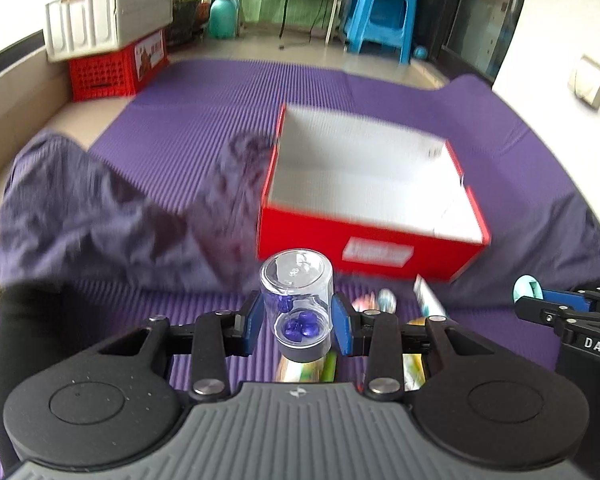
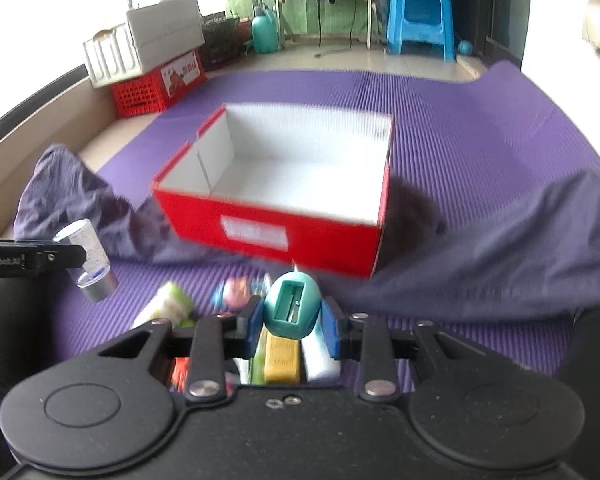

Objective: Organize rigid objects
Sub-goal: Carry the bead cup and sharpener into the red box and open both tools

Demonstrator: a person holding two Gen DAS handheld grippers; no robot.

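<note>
A purple mat (image 2: 440,120) covers the floor, with open room all round the red box (image 2: 268,236), whose white inside holds nothing. Grey cloth (image 2: 500,248) lies bunched on both sides of the box. In front of the box, the left hand-held gripper (image 1: 296,320) is clamped on a clear jar (image 1: 298,304) with blue pieces inside. The right hand-held gripper (image 2: 292,320) is clamped on a teal pencil sharpener (image 2: 294,308), above small items scattered before the box.
</note>
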